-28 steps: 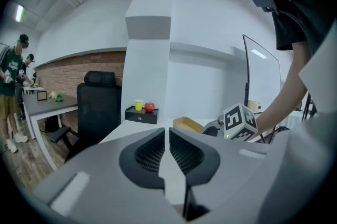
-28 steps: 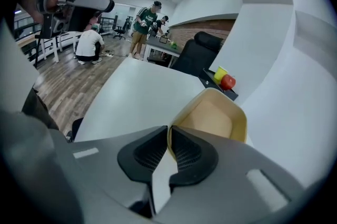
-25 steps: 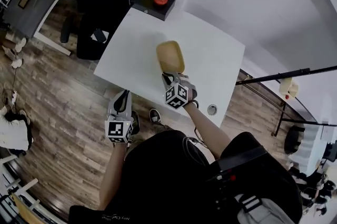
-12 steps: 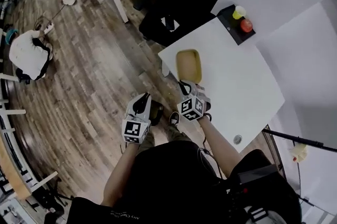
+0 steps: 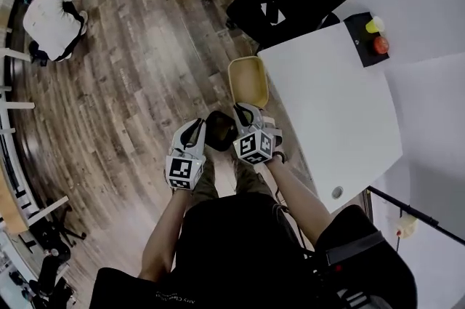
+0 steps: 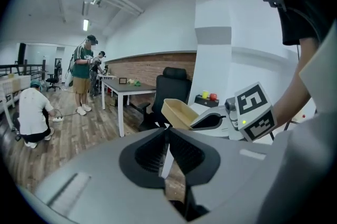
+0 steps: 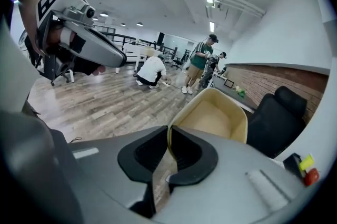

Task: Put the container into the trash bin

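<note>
container (image 5: pixel 248 78) in right claw (image 5: pixel 244 110) swung off table (image 5: pixel 327 104) over wood floor (image 5: pixel 131 82), left claw (image 5: pixel 195 126) closed

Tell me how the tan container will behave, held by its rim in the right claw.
Probably light: the right claw holds the container out by one thin rim edge alone. The wall looks thin, so it may flex or wobble. It looks empty, so tilting should spill nothing.
</note>
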`<state>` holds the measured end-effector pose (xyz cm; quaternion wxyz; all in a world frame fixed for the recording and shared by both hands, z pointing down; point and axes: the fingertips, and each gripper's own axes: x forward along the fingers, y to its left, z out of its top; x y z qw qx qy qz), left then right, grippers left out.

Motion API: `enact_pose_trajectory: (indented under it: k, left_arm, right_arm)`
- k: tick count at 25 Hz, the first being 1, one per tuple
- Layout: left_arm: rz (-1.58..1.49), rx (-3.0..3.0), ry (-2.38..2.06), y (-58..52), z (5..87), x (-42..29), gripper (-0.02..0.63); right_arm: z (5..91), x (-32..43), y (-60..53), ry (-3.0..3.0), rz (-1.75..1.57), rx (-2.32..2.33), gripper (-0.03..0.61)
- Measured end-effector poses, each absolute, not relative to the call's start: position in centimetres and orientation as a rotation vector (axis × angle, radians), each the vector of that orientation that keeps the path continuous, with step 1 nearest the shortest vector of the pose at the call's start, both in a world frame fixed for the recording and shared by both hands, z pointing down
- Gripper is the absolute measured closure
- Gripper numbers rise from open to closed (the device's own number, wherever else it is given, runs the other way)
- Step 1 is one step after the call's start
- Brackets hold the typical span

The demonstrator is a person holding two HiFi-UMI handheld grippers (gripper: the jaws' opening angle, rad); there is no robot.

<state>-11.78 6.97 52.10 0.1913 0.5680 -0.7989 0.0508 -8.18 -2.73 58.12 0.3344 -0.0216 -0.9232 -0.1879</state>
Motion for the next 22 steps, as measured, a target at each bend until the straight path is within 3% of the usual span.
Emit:
enact_pose_trajectory:
  k: [22]
  left_arm:
    - [0.148, 1.523, -2.132, 11.3, 68.8, -10.6, 0.614]
  right_arm:
    - [75.5, -8.6, 7.0, -2.319, -0.589, -0.293, 0.540]
